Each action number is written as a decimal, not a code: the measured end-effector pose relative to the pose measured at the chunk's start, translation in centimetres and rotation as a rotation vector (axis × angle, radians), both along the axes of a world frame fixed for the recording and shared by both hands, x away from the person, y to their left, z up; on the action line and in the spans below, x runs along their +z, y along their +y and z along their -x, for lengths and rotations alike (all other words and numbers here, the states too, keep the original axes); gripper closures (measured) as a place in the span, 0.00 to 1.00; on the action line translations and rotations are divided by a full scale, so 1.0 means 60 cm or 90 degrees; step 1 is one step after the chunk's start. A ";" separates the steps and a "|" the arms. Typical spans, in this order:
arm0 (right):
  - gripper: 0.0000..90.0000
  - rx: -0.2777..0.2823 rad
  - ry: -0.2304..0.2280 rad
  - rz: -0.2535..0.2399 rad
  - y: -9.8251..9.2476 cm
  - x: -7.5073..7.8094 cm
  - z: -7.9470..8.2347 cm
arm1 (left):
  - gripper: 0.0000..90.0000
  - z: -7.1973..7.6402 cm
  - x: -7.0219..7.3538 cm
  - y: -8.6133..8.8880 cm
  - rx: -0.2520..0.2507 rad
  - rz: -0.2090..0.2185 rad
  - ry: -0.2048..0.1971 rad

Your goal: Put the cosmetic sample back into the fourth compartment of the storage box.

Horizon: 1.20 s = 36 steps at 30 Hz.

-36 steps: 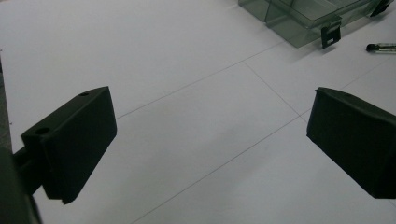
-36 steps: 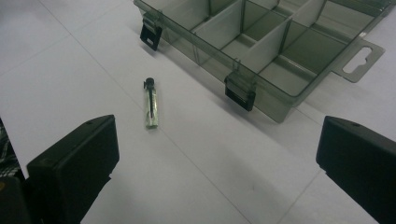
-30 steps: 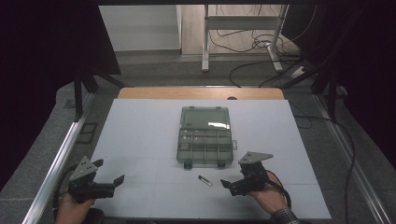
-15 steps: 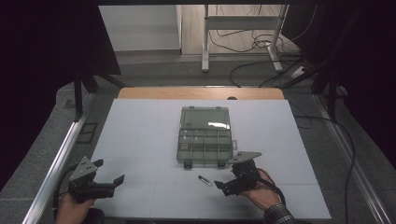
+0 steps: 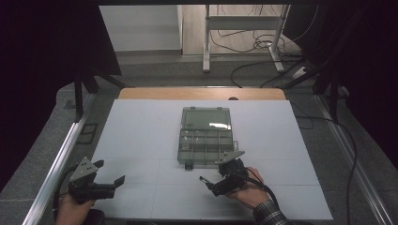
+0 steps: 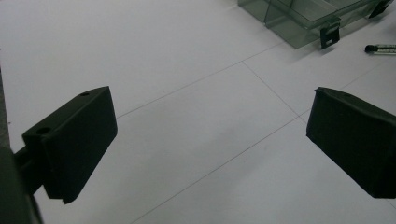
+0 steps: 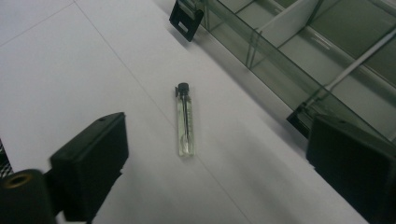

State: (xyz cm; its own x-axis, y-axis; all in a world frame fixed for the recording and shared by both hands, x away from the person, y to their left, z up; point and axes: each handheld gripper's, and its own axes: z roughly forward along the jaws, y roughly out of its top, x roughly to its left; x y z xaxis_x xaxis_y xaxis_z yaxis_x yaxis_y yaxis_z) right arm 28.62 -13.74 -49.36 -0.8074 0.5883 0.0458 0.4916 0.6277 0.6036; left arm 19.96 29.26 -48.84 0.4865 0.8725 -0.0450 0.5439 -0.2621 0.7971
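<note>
High view: the right tool [image 5: 205, 183] has just been narrowing its spread jaws a little as it nears the vial [image 5: 202, 178], which lies unpicked on the table [image 5: 141, 131] before the open organizer box [image 5: 206, 136].

Left gripper view: the left tool [image 6: 210, 135] hangs spread, holding nothing.

Right gripper view: the vial [image 7: 185, 120] is slim clear glass with a black cap, lying flat ahead of the jaws, untouched; grasping remains.

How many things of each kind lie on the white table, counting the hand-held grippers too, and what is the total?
Small clear glass vial with a black cap: 1
Open, smoky clear plastic compartment box: 1
Black hand-held grippers, left gripper and right gripper, each with open jaws: 2
Total: 4
</note>
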 end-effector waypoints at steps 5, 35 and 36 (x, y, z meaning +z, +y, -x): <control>0.30 0.012 0.018 0.009 0.012 -0.004 -0.005 | 0.02 0.000 0.000 0.000 -0.001 0.000 0.000; 0.89 0.092 0.028 0.079 0.061 -0.029 -0.016 | 0.03 -0.001 0.000 0.001 -0.003 0.002 0.002; 0.89 0.091 0.029 0.074 0.060 -0.028 -0.015 | 0.03 -0.001 0.000 0.001 -0.003 0.001 0.002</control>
